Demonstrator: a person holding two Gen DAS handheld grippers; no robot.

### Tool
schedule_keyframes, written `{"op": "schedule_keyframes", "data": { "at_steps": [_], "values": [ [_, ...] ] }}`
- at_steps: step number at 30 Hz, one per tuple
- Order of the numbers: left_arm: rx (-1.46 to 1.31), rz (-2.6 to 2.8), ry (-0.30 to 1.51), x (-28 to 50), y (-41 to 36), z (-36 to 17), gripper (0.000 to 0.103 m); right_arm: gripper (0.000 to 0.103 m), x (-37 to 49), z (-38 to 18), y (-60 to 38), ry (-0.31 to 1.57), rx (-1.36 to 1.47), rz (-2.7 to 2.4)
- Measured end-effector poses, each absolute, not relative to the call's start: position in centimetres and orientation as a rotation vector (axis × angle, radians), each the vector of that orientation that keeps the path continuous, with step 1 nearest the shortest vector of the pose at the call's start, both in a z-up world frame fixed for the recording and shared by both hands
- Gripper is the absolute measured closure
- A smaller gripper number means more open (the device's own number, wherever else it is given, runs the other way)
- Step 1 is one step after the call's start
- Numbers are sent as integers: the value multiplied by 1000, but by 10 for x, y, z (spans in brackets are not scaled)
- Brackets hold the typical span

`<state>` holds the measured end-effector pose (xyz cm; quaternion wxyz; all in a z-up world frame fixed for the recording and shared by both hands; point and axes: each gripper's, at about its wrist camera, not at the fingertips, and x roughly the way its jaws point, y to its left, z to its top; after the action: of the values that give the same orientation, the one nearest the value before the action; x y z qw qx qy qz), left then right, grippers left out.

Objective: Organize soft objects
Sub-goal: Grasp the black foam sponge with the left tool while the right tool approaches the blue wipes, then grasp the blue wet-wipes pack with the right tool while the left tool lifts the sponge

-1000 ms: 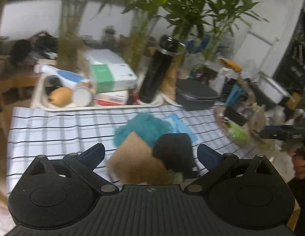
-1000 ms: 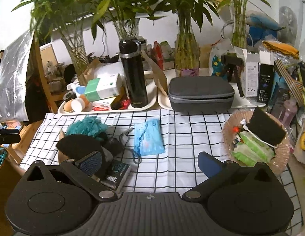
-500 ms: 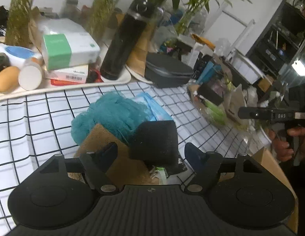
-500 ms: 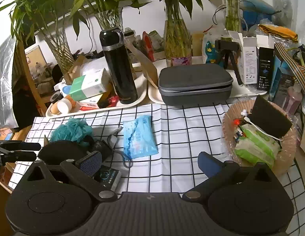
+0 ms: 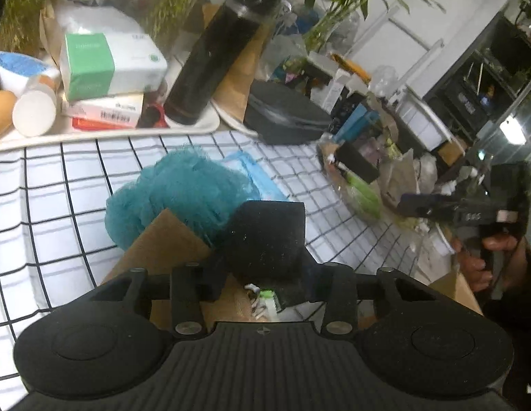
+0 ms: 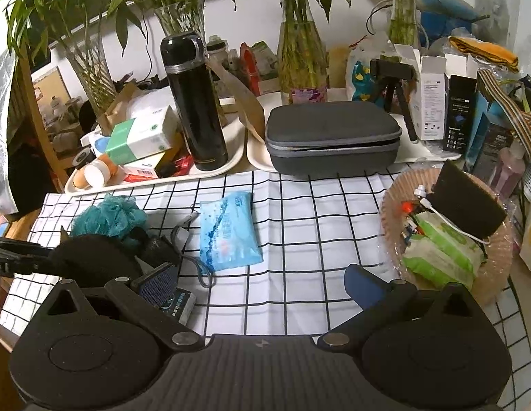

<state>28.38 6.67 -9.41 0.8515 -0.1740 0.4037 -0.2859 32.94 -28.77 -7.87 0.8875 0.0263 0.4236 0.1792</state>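
A black sponge (image 5: 265, 236) lies on a brown sheet (image 5: 162, 243) beside a teal bath pouf (image 5: 183, 191). My left gripper (image 5: 263, 272) has its jaws closing on this sponge, and both pads touch its sides. From the right wrist view the same sponge (image 6: 90, 257) and pouf (image 6: 107, 212) sit at the cloth's left end. My right gripper (image 6: 256, 274) hangs open over the checked cloth (image 6: 316, 212), just short of a blue tissue pack (image 6: 227, 233), with nothing between its fingers. A basket (image 6: 498, 287) at the right holds another black sponge (image 6: 467, 205) and green wipe packs (image 6: 440, 250).
Behind the cloth stand a tray (image 6: 231, 164) with a black flask (image 6: 193, 102) and boxes, a grey zip case (image 6: 334, 137), and vases of bamboo. A small black device and its cord (image 6: 176, 301) lie by my right gripper's left finger. A hand (image 5: 478, 263) holds the right gripper.
My left gripper came forward and down onto the black sponge, and its jaws narrowed from wide open to touching it. The right gripper sank slightly toward the cloth.
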Motion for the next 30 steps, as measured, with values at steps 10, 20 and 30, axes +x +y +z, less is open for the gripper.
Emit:
{"op": "schedule_keyframes", "data": {
  "at_steps": [10, 20, 30],
  "values": [
    [-427, -446, 651, 261, 89, -54, 64, 0, 339, -85, -275, 871, 1, 437],
    [-390, -309, 565, 249, 93, -35, 64, 0, 365, -115, -236, 870, -150, 536],
    [-417, -302, 512, 243, 102, -33, 64, 10, 401, -156, -197, 873, -211, 544]
  ]
}}
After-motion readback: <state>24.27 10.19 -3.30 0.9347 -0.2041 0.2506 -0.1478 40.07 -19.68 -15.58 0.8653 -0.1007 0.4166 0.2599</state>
